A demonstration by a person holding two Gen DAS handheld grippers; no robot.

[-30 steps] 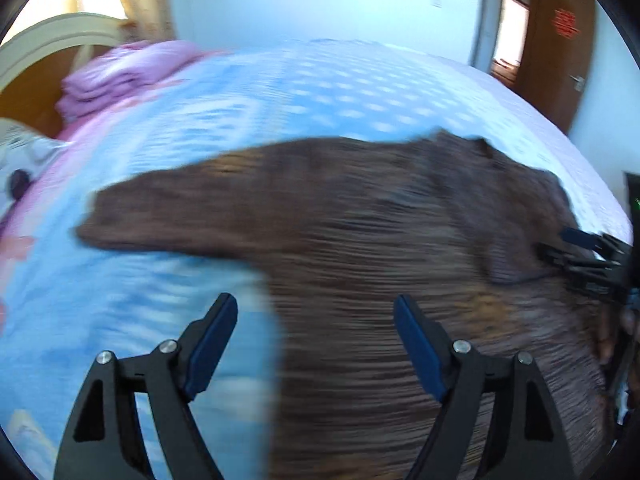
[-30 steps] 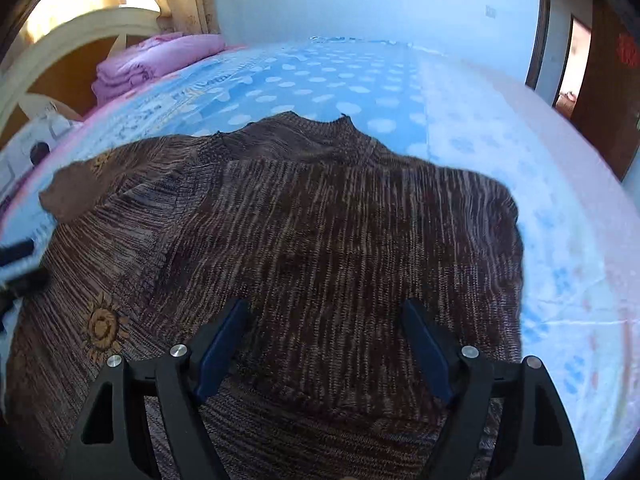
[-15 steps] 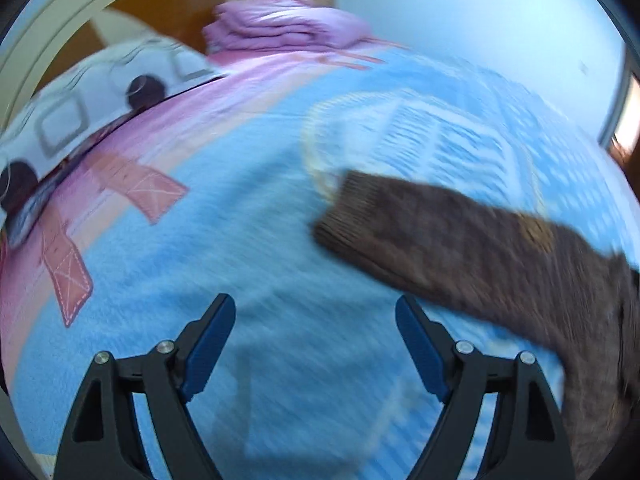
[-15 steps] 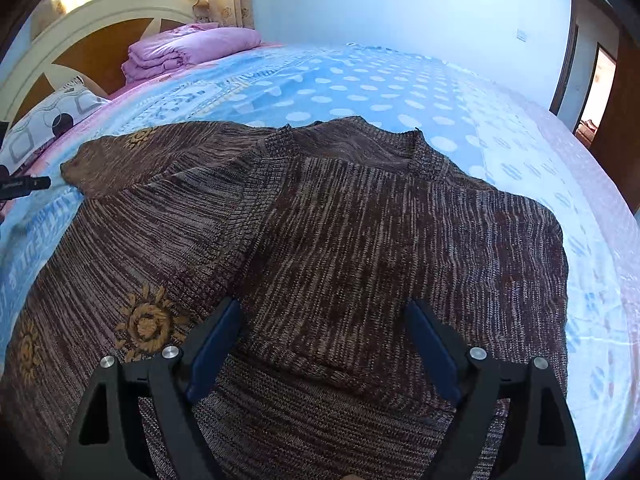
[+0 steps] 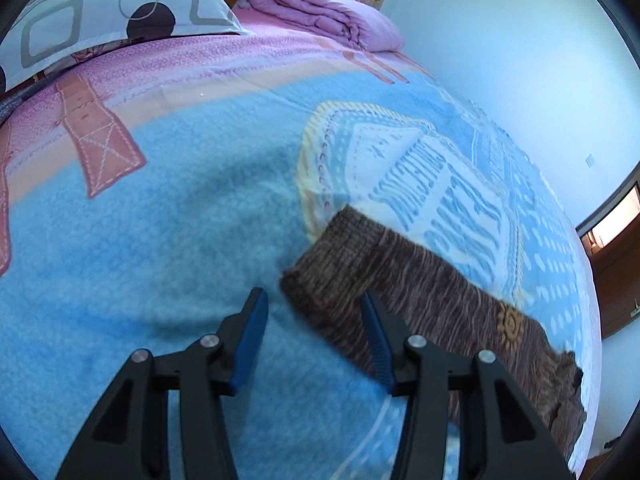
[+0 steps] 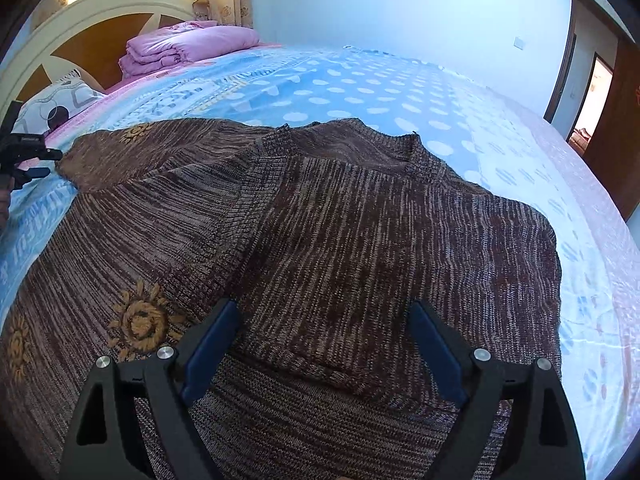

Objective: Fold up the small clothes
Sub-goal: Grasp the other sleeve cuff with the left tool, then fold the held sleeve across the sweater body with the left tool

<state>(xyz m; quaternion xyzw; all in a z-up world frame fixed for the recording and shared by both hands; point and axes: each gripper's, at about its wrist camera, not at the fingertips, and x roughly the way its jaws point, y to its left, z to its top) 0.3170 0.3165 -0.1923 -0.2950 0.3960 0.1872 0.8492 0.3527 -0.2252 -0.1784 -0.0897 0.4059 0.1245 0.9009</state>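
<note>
Sprawling brown marled knit sweater (image 6: 340, 240), ribbed cuff (image 5: 332, 256), on fleecy bedspread (image 5: 160, 240)

Big bed (image 6: 400, 92) with a blue dotted blanket. Brown knit sweater (image 6: 340, 240) spread flat on it, one sleeve (image 5: 400, 280) stretched out sideways. Folded purple quilt (image 6: 188, 48) and a patterned pillow (image 5: 112, 12) up by the headboard (image 6: 80, 28).

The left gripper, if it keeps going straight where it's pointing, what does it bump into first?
Probably the sweater sleeve's cuff. The left gripper, whose jaws have just been closing, points down at the cuff edge on the blue bedspread; depth is unclear, so it may meet the bedspread beside it.
</note>
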